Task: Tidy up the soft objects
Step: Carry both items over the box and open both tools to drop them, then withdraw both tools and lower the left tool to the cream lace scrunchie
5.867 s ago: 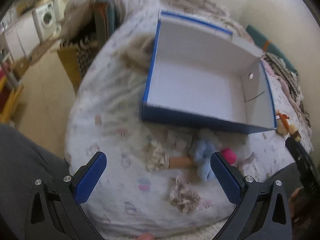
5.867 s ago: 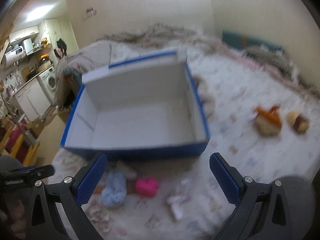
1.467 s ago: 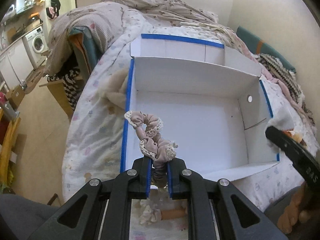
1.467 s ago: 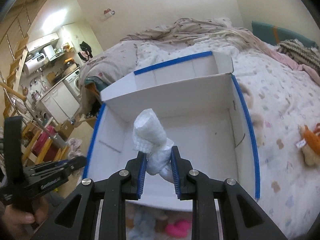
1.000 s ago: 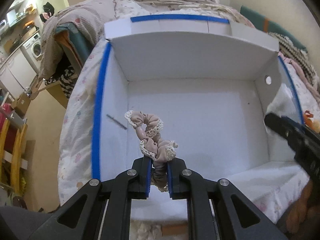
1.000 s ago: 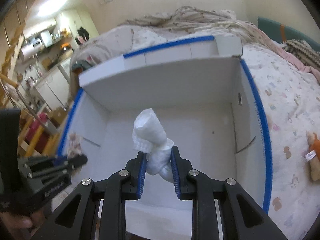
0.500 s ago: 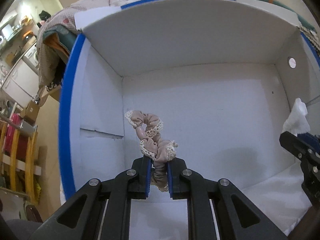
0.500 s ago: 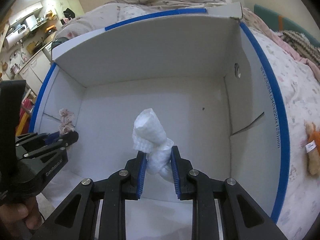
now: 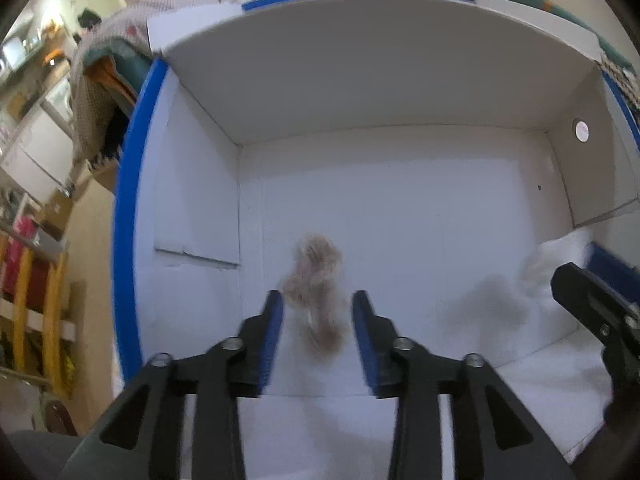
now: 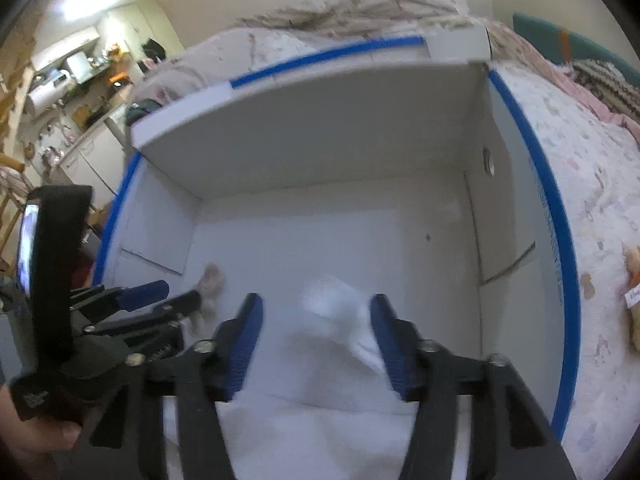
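Observation:
A white cardboard box with blue edges (image 9: 132, 184) (image 10: 560, 248) lies open on the bed. My left gripper (image 9: 318, 312) is open over its left part; the blurred pink lace scrunchie (image 9: 318, 280) is loose between the fingers, free of the pads, and shows in the right wrist view (image 10: 212, 280) too. My right gripper (image 10: 316, 320) is open over the box's right part; the white fluffy scrunchie (image 10: 336, 300) is blurred and loose between its fingers. That scrunchie also shows in the left wrist view (image 9: 556, 264) beside the right gripper's finger (image 9: 588, 296).
The box's near flap (image 9: 340, 420) lies under both grippers. A floral bedspread (image 10: 600, 200) with a small plush toy (image 10: 634, 264) lies right of the box. A heap of blankets (image 10: 360, 8) sits behind it. A kitchen area (image 10: 72, 80) is far left.
Both grippers have opened and let go of their scrunchies, which are blurred between the fingers inside the box. Both grippers have stayed low over the box.

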`<state>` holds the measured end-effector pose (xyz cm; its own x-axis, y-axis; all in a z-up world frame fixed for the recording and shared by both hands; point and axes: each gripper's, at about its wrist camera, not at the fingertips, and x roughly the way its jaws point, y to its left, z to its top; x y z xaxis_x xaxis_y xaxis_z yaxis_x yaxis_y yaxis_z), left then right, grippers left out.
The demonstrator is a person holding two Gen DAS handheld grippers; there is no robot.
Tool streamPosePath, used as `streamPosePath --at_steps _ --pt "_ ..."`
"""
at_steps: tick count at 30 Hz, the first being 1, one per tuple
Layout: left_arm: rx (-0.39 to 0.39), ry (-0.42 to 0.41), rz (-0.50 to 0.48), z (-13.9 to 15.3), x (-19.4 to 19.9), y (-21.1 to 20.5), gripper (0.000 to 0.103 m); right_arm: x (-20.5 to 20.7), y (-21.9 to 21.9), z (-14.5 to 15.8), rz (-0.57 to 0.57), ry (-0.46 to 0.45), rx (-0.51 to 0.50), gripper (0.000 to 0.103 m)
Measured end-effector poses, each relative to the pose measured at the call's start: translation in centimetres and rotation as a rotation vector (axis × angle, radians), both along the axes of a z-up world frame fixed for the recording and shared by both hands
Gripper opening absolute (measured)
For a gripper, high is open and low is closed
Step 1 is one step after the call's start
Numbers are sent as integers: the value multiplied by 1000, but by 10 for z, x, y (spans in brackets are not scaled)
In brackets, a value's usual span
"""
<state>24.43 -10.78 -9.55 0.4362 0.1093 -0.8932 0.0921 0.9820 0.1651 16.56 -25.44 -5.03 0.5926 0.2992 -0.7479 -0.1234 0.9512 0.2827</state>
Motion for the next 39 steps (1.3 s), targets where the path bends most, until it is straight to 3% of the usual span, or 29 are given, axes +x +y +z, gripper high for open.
streamPosePath --at_steps 2,4,10,31,35,39 --pt "37 -28 -10 4 -4 0 54 -3 1 7 0 -36 -21 61" --pt "32 -45 -8 10 -6 2 58 -5 -2 11 -12 -57 -6 75" --pt "6 -85 -6 23 -10 8 66 -10 -12 25 -14 -103 100 103" --pt "-112 -162 11 67 -66 32 66 -41 -16 38 -86 -153 74 103" --pt "-78 -191 -28 72 -80 34 66 -52 -14 40 -85 -152 62 103" --pt "-100 -197 -40 76 -93 41 66 -65 -13 37 -86 -125 47 103"
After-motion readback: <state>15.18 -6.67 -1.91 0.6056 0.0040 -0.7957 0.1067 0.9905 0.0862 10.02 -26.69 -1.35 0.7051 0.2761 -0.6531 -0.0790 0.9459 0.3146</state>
